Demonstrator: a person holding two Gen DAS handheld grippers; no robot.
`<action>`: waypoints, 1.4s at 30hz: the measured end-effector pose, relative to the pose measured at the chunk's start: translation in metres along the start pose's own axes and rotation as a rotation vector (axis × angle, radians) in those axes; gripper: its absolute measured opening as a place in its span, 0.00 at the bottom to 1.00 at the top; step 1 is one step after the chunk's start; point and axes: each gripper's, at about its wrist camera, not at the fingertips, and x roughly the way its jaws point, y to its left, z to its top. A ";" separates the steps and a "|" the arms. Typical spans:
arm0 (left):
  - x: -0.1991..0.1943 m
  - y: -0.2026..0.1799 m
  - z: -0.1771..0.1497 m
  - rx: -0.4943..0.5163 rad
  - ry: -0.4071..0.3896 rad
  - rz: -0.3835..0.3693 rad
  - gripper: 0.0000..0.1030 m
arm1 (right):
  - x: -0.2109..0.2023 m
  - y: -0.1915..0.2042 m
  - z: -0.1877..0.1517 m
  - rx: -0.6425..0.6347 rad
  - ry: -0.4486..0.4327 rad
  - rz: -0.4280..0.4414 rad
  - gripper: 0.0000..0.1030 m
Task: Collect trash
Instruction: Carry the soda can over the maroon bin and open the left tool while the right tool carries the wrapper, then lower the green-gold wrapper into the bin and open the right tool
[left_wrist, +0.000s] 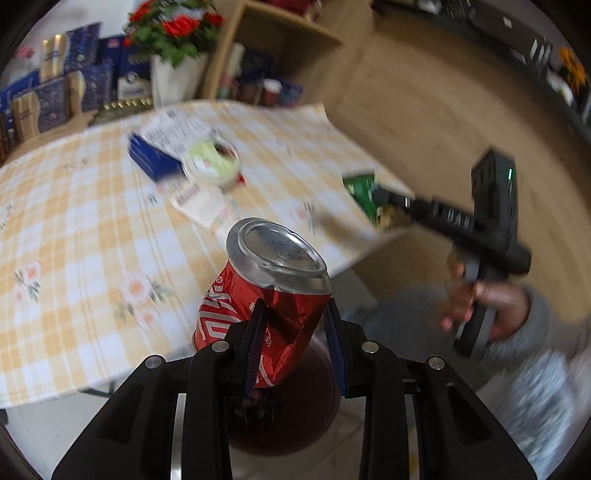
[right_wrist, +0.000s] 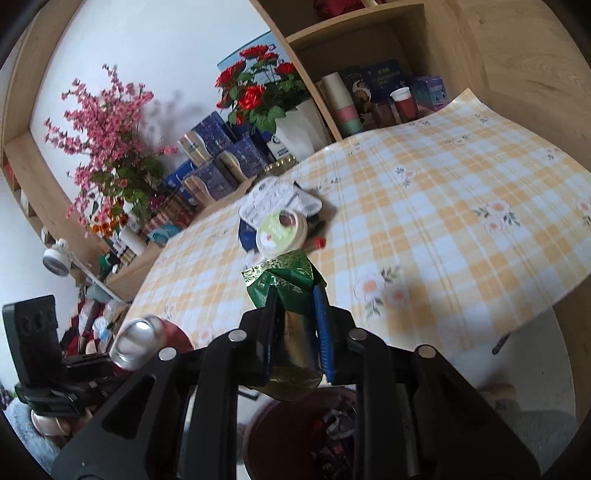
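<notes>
The left gripper (left_wrist: 295, 314) is clamped on one crushed red can (left_wrist: 266, 291), held above one dark bin (left_wrist: 317, 406) beside the table (left_wrist: 74, 221). The right gripper (right_wrist: 295, 325) is closed on one green wrapper (right_wrist: 284, 284), also over the bin. On the checked tablecloth remain one round lidded tub (right_wrist: 282, 230), one blue box (left_wrist: 149, 158) and two printed papers (left_wrist: 173, 129).
</notes>
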 end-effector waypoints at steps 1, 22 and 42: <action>0.006 -0.001 -0.007 0.004 0.018 -0.002 0.30 | -0.001 -0.002 -0.006 -0.005 0.011 -0.005 0.22; 0.108 -0.003 -0.036 0.083 0.256 0.035 0.56 | 0.006 -0.040 -0.028 0.057 0.069 -0.084 0.22; -0.037 0.029 -0.042 -0.351 -0.231 0.343 0.91 | 0.030 0.011 -0.094 -0.110 0.292 -0.114 0.22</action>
